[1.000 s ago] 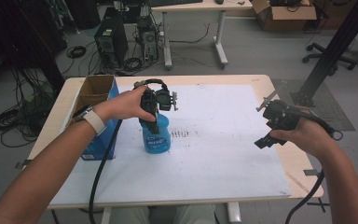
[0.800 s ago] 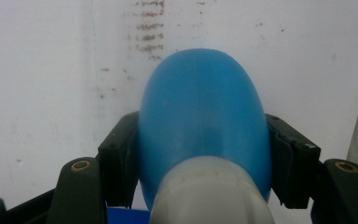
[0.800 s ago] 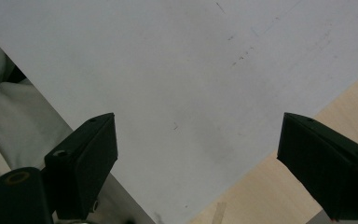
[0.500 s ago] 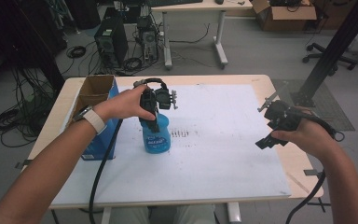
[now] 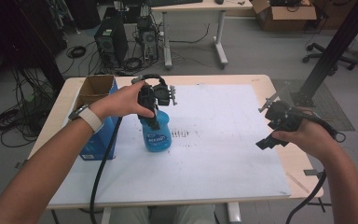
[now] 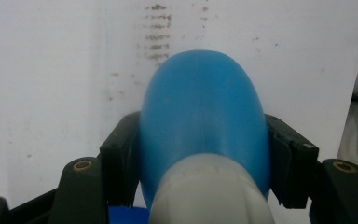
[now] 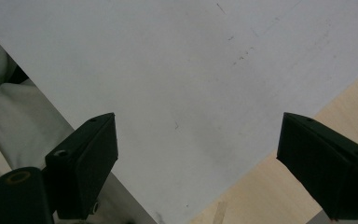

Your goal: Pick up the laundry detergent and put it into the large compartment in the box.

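Two black jaws of the left gripper [image 6: 200,154] clamp the smooth, rounded blue plastic bottle with a grey-white cap [image 6: 203,121], which stands upright on the scuffed matte white sheet covering the pale wooden table [image 5: 303,172], beside an open blue cardboard box [image 5: 95,100]; the right gripper [image 7: 198,168] hangs gaping, grasping nothing, above the sheet's near right corner.

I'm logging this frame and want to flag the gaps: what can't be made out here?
- Blue bottle label: high view, print too small to read.
- Bottle top and nozzle: high view, covered by the left gripper and hand; left gripper view, cut off by the bottom edge.
- Bottle's base: left gripper view, hidden behind its own body.
- Cardboard box contents: high view, too shadowed to tell.
- Right gripper jaws: high view, too small; right gripper view shows them spread.
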Tool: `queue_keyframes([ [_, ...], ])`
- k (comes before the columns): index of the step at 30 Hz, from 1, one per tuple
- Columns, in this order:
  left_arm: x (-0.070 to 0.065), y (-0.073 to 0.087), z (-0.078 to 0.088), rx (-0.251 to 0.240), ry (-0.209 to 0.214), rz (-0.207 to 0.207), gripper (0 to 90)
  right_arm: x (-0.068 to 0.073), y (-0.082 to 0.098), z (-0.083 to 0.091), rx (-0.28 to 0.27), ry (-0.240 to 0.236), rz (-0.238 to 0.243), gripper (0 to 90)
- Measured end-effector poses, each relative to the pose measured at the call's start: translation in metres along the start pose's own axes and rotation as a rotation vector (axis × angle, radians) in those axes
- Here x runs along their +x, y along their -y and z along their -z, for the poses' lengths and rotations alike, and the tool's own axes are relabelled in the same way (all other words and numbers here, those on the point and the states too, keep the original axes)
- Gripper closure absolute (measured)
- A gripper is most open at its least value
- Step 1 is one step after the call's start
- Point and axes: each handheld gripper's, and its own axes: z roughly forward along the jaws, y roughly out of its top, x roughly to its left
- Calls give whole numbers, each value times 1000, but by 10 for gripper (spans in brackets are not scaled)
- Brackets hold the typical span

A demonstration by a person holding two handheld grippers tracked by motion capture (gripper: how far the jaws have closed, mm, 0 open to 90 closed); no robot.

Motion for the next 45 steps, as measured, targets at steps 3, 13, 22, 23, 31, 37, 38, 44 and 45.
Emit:
queue_keyframes([
  [3, -1, 1, 9, -14, 1, 27, 376, 1, -1, 0, -2, 1, 2, 124],
  [13, -6, 1, 36, -5, -20, 83, 376, 3, 0, 3, -8, 9, 17, 134],
  [22, -11, 1, 64, -2, -54, 138, 376, 4, 2, 6, -23, 11, 17, 125],
  [23, -12, 1, 66, -2, -57, 140, 376, 4, 2, 6, -23, 11, 19, 125],
  [31, -13, 3, 86, -14, -74, 216, 376, 6, 2, 6, -29, 9, 23, 121],
  [37, -12, 6, 107, -6, -98, 264, 376, 5, 2, 5, -34, 7, 25, 120],
  [38, -12, 7, 111, -4, -103, 273, 376, 5, 1, 5, -33, 6, 26, 120],
  [44, -9, 13, 134, -16, -117, 350, 376, 5, 0, 5, -41, 7, 31, 118],
  [45, -8, 14, 137, -16, -120, 358, 376, 5, 0, 5, -42, 7, 31, 118],
])
